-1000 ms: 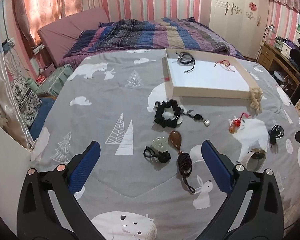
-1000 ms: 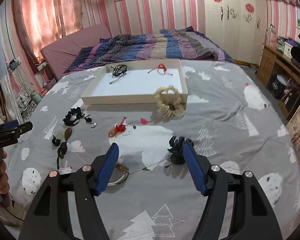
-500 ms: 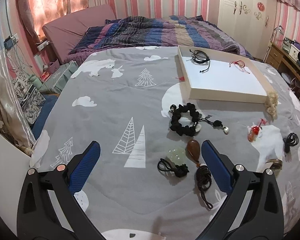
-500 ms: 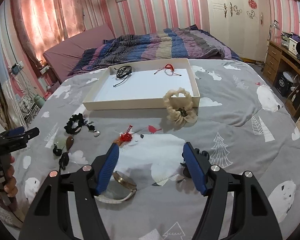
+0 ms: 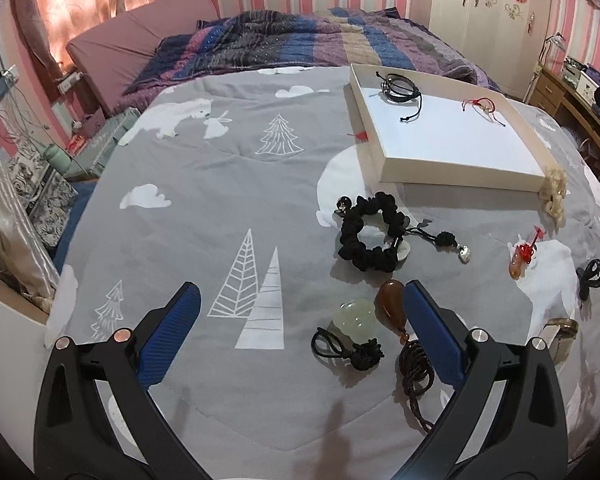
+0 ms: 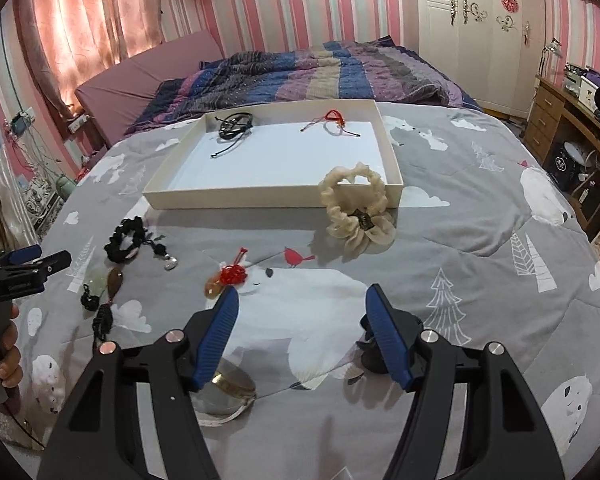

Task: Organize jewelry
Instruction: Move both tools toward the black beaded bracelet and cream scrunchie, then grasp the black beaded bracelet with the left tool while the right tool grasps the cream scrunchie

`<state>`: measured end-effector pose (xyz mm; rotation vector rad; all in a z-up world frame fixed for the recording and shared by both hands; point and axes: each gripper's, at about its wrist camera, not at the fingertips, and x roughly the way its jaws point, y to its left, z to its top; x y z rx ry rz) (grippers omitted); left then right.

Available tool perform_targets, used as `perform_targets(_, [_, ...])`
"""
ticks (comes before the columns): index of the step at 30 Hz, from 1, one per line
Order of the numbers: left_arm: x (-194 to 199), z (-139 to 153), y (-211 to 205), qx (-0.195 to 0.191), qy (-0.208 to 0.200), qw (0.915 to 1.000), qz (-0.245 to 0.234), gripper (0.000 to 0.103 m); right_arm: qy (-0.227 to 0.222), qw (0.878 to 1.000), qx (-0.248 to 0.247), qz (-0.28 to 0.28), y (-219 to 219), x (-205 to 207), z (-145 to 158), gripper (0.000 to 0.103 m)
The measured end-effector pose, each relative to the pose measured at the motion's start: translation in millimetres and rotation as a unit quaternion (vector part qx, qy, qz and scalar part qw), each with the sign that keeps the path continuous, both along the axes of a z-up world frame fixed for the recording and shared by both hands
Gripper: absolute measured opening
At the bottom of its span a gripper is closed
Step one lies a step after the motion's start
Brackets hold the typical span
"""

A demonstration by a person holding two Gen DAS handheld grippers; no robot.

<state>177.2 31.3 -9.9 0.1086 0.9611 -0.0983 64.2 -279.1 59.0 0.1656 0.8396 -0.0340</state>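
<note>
A white tray (image 5: 384, 168) (image 6: 268, 198) lies on the grey bedspread and holds a black cord bracelet (image 5: 400, 88) and a red string bracelet (image 5: 482, 106). Loose on the spread are a black scrunchie (image 5: 370, 232), a pale green pendant (image 5: 356, 318), a brown pendant (image 5: 390, 308), a red-knot charm (image 6: 230, 276), a cream scrunchie (image 6: 356, 212) leaning on the tray, a bangle (image 6: 232, 390) and a black cord (image 6: 370, 356). My left gripper (image 5: 300, 336) is open and empty; the pendants lie by its right finger. My right gripper (image 6: 304, 332) is open and empty over the spread.
A striped quilt (image 6: 320, 68) is bunched at the head of the bed. A wooden desk (image 6: 568, 120) stands to the right, a wardrobe (image 6: 476, 24) behind it. Boxes and cables (image 5: 40, 168) clutter the floor on the left.
Both grippers have drawn back and risen slightly. In the left view the jewelry has slid right. In the right view the black cord and bangle have slipped under the fingers. Both stay open.
</note>
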Motion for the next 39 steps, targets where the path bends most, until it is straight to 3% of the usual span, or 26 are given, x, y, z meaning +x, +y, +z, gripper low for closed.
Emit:
perform_targets(9, [15, -8, -6, 0.001, 0.001, 1.0000, -0.008, 0.100, 0.016, 1.000, -0.013, 0.018, 1, 16, -9, 0.066])
perform_targets(25, [56, -32, -9, -0.005, 0.039, 0.9986, -0.035, 0.099, 0.059, 0.997, -0.028, 0.041, 13, 56, -30, 0.061])
perform_targets(39, [79, -50, -15, -0.011, 0.067, 0.9966, -0.047, 0.089, 0.072, 0.997, -0.038, 0.013, -12, 76, -37, 0.057])
